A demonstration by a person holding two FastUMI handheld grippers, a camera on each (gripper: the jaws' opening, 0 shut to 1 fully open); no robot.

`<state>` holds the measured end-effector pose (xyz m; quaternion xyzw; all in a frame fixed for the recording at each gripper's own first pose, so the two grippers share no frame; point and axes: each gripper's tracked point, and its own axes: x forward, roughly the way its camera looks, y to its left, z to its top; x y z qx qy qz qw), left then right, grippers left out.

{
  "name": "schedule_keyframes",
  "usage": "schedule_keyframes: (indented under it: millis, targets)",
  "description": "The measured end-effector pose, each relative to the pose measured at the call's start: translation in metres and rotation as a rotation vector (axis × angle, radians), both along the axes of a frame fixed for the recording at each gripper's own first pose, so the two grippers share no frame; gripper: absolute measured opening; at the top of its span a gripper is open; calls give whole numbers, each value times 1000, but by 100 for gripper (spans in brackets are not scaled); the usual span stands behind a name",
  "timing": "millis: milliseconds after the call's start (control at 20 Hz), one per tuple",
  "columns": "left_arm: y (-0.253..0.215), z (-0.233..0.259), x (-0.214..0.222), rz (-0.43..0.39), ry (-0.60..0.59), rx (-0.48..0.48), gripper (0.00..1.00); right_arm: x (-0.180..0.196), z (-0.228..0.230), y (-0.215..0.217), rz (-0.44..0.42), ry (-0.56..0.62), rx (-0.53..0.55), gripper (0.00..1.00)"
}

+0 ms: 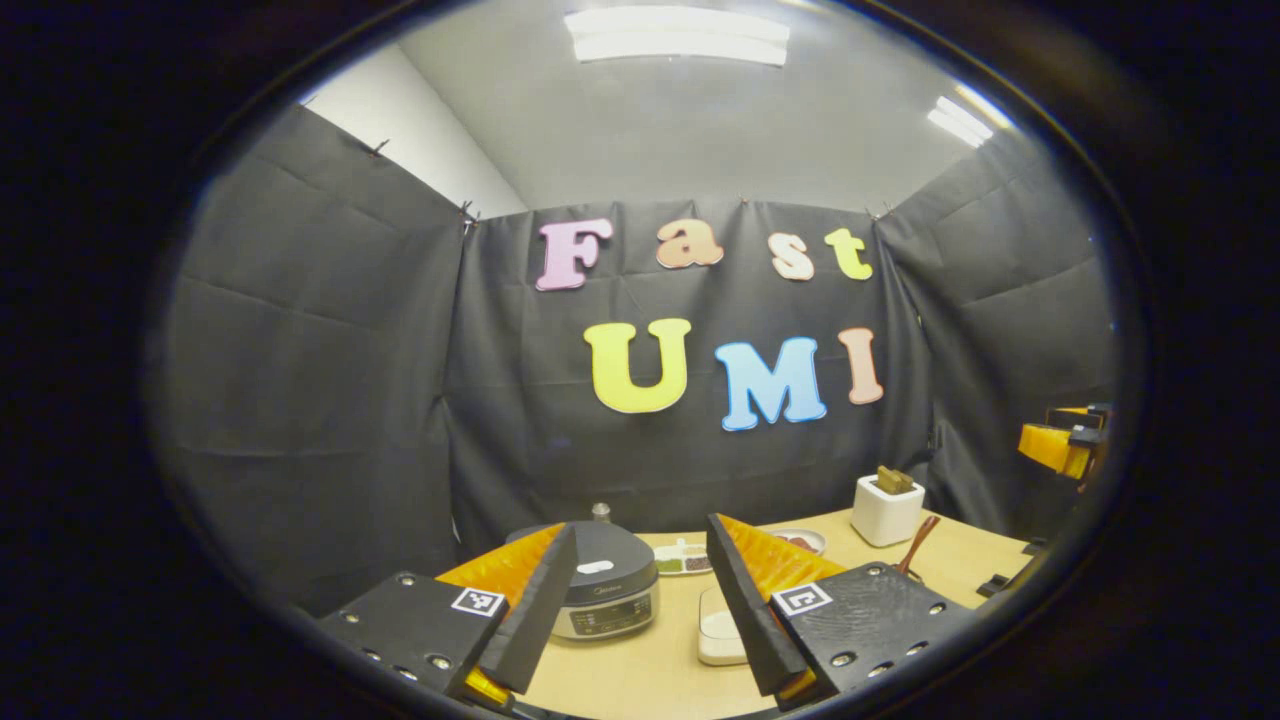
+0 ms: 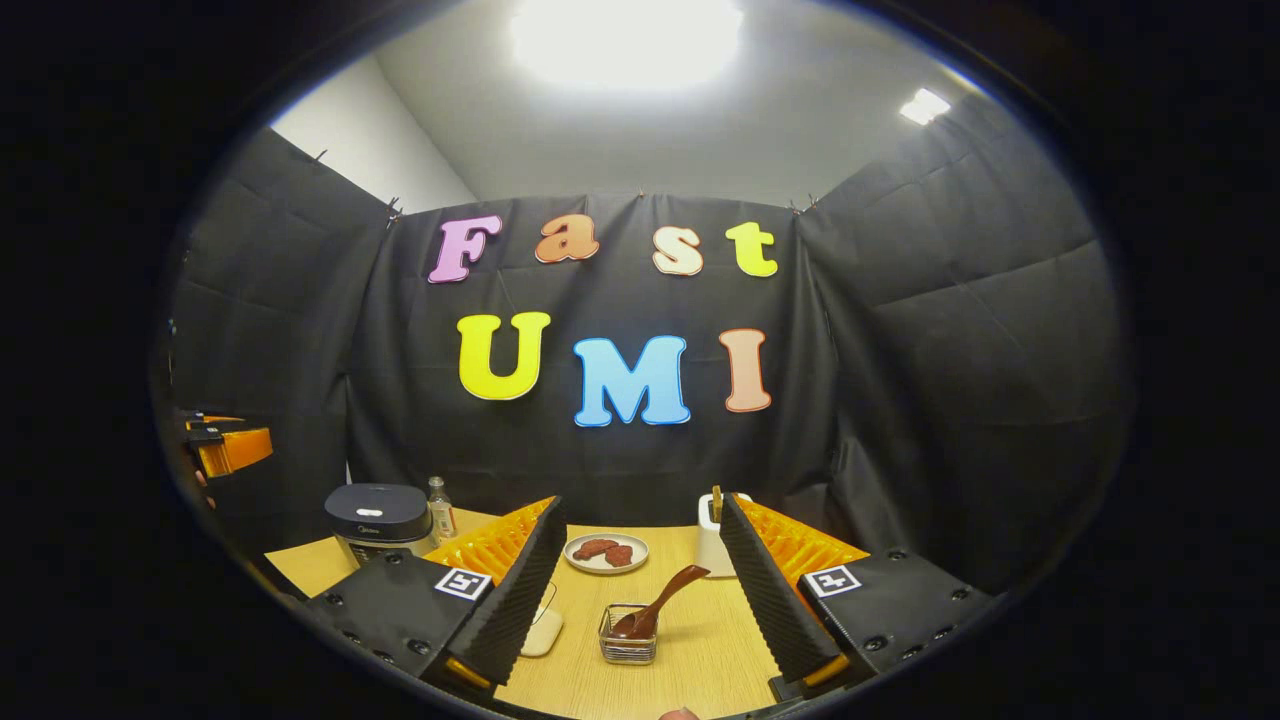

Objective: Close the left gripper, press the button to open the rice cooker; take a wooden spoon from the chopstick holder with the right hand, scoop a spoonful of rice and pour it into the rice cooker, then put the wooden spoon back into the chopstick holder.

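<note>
Wooden spoon (image 2: 655, 603) leans, handle pointing upper-right.

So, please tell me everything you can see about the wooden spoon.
The wooden spoon is dark brown and glossy, with a curved handle. It stands tilted in a small wire holder on the table, bowl down inside it and handle rising up to the right. Neither gripper touches it; it shows between the open fingers of the right gripper. In the left gripper view its handle shows beside a white box.
</note>
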<state>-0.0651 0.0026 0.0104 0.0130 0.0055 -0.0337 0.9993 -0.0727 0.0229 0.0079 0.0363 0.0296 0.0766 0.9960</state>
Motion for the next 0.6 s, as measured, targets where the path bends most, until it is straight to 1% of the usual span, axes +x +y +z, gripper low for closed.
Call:
schedule_keyframes:
  millis: [400, 450, 600]
  targets:
    - [7, -1, 0, 24, 4, -22, 81, -2, 1, 6, 10, 0, -2, 98]
    - [7, -1, 0, 28, 5, -22, 81, 6, -1, 10, 12, 0, -1, 98]
    - [10, -1, -2, 42, 8, -24, 81, 8, 0, 12, 19, 1, 0, 98]
